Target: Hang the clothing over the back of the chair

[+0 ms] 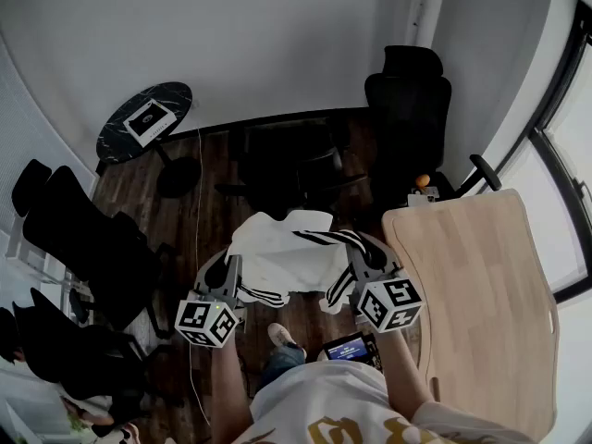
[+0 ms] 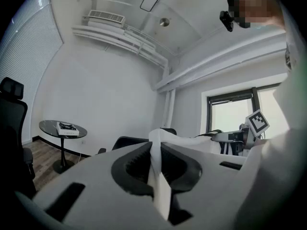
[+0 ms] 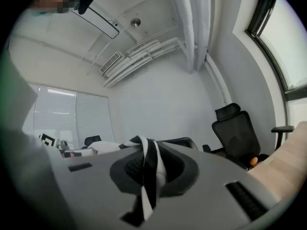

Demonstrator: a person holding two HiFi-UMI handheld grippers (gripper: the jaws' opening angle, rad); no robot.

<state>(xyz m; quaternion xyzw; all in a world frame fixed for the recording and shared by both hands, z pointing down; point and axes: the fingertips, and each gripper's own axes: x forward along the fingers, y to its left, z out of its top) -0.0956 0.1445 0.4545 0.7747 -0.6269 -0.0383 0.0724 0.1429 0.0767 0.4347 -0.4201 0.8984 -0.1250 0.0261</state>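
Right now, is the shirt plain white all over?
No, the shirt has black stripes, and the right tongs pinch a striped fold.

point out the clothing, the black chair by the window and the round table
clothing [image 1: 277, 252], head view, white middle of the fabric
black chair [image 1: 407, 109], head view, its backrest
round table [image 1: 116, 141], head view, bare dark top

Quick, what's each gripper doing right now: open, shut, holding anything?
Left gripper: jaws closed on a white fold of the clothing.
Right gripper: jaws closed on a black-and-white striped part of the clothing.
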